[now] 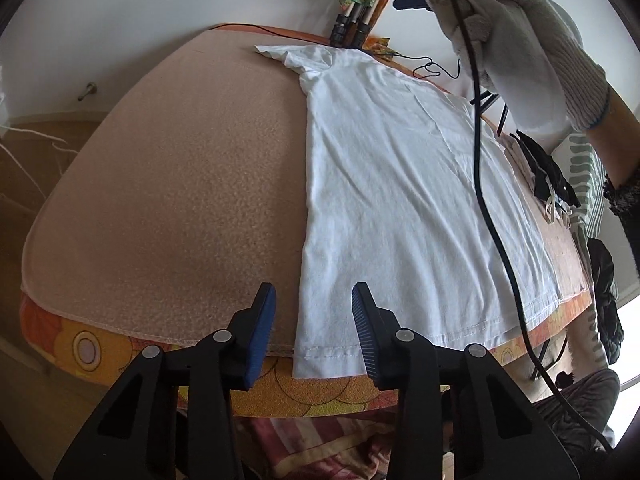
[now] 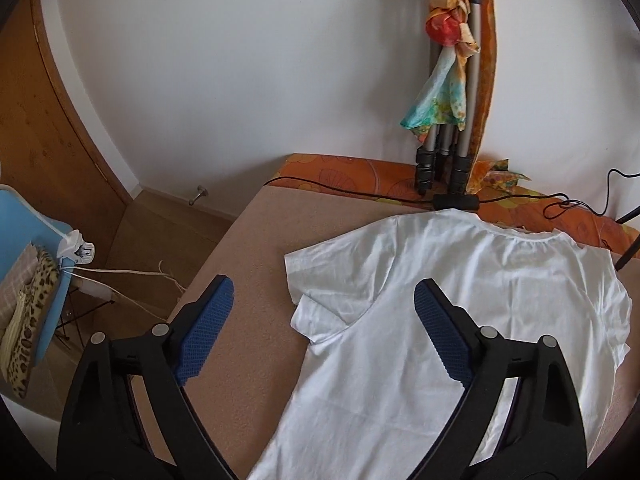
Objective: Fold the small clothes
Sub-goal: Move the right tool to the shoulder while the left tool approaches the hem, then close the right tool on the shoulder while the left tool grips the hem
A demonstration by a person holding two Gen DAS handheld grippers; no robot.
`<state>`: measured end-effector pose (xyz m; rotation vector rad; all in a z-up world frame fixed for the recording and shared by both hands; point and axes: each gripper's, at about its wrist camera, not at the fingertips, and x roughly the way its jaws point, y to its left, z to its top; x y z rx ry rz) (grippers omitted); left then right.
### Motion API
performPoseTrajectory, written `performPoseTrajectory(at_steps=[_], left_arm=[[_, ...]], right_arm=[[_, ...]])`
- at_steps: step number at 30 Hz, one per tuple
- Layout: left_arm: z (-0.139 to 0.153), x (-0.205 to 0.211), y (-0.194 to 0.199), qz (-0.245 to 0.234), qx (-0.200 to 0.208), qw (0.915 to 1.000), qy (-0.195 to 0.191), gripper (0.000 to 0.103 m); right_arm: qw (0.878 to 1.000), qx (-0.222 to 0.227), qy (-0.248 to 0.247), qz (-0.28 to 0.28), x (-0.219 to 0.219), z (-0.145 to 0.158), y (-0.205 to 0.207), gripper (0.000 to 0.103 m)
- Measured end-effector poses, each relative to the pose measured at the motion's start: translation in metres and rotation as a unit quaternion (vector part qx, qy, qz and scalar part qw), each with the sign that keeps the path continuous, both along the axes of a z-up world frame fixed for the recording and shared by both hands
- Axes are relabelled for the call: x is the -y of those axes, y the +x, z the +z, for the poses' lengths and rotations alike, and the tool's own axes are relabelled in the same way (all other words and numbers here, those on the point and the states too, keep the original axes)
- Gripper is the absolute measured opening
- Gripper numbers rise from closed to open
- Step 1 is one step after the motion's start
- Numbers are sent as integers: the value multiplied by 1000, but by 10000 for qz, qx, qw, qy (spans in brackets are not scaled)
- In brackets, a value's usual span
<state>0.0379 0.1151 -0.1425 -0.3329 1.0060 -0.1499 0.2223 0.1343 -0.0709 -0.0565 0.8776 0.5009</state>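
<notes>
A white T-shirt (image 1: pixel 400 200) lies flat on a beige pad (image 1: pixel 180 200), its hem at the near edge and its neck at the far end. My left gripper (image 1: pixel 314 300) hovers at the hem's left corner. The corner lies between the blue pads and a gap shows on both sides. From the right wrist view, the T-shirt (image 2: pixel 460 300) shows its left sleeve under my right gripper (image 2: pixel 324 288), which stands wide open above it. A gloved hand (image 1: pixel 520 40) appears at the upper right of the left wrist view.
Tripod legs wrapped in a colourful scarf (image 2: pixel 444 120) stand at the pad's far edge, with a black cable (image 2: pixel 340 188) beside them. Dark clothes (image 1: pixel 548 172) lie at the right. A black cord (image 1: pixel 492 220) hangs across the shirt. A blue chair (image 2: pixel 36 216) stands left.
</notes>
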Motion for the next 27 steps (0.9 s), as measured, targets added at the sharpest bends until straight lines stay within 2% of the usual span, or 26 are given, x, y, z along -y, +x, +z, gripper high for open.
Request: performPoseTrajectory(at_steps=[2, 6, 9, 12, 15, 18, 21, 24, 27], left_arm=[[1, -4, 1, 14, -9, 9999, -142, 36], [2, -7, 2, 8, 32, 9999, -122, 36], [-6, -11, 4, 25, -198, 9990, -410, 32], [-8, -13, 6, 36, -214, 9980, -586, 30], [-7, -9, 7, -33, -204, 9980, -593, 29], [-7, -3, 8, -159, -205, 9980, -568, 24], [-7, -1, 10, -204, -185, 9984, -500, 20], [-9, -4, 11, -144, -215, 9974, -673, 16], [-10, -3, 12, -156, -233, 9968, -753, 11]], right_arm=[[9995, -289, -13, 80, -18, -16, 18, 84], [9973, -708, -72, 204, -52, -49, 44, 78], [9952, -942, -175, 212, -71, -74, 62, 73], [9933, -1112, -244, 201, -87, -96, 76, 72], [9921, -1130, -491, 231, -100, -113, 84, 72], [9899, -1173, -761, 243, -107, -127, 91, 66], [9888, -1148, -915, 264, -110, -132, 95, 63], [9875, -1058, -1127, 319, -114, -135, 97, 63], [9846, -897, -1442, 424, -119, -136, 92, 55]])
